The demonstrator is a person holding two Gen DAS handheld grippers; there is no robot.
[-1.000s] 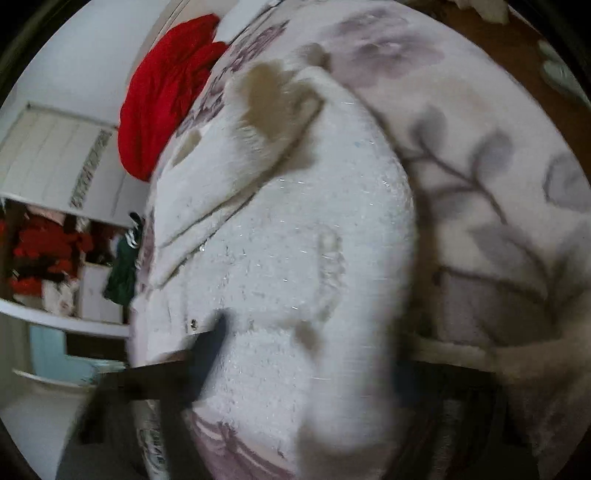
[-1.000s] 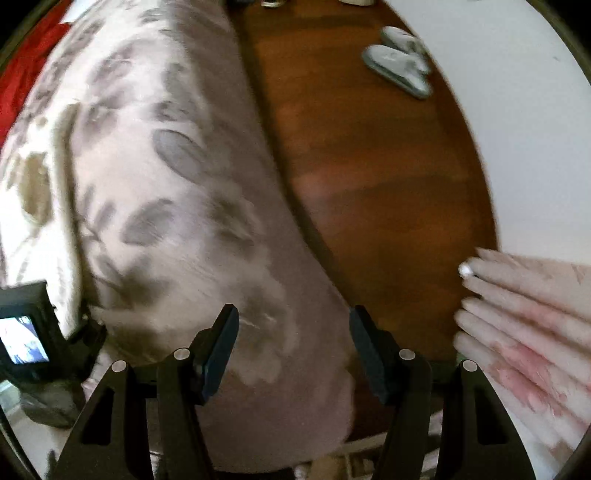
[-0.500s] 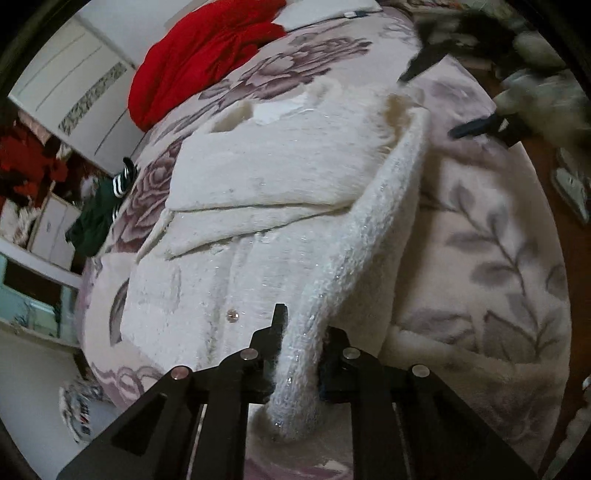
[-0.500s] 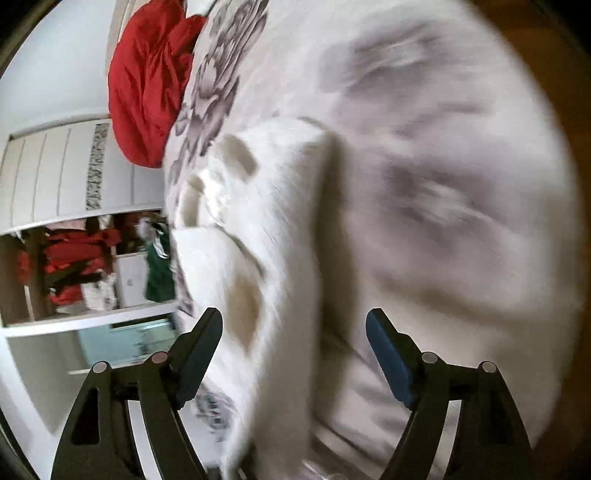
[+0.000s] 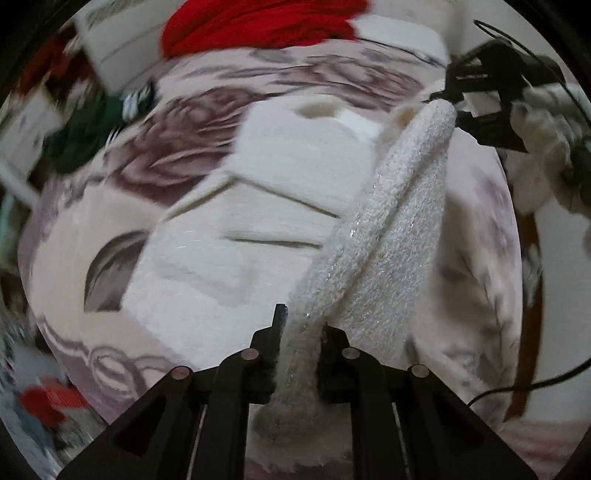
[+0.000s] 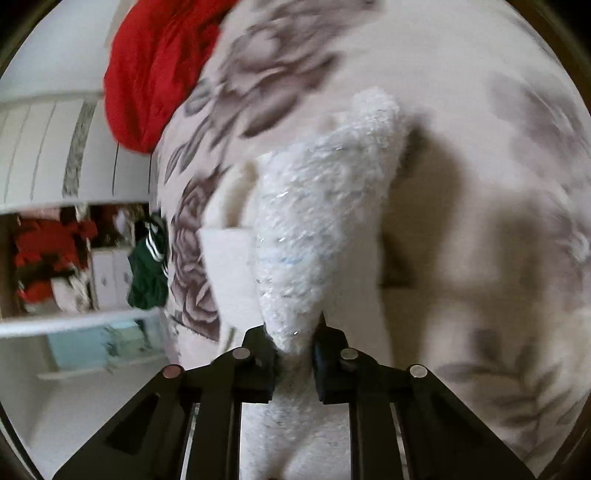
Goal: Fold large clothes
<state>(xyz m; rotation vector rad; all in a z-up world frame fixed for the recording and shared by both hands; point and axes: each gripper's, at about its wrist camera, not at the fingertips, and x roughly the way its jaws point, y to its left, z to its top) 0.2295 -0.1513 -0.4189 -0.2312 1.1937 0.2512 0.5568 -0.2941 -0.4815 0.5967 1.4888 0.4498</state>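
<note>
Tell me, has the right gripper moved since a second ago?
Yes. The right gripper swung from the wooden floor over onto the bed, now closing on the white garment.

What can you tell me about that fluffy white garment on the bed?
The white garment looks like a thick, fuzzy knit with glinting threads. Most of it lies spread flat on the floral bedspread, partly folded, with layered panels showing. One long edge is lifted off the bed into a raised band. The left gripper pinches its near end; the right gripper is closing on its far end, fabric between its fingers. A red cloth lies beyond, apart.
</note>
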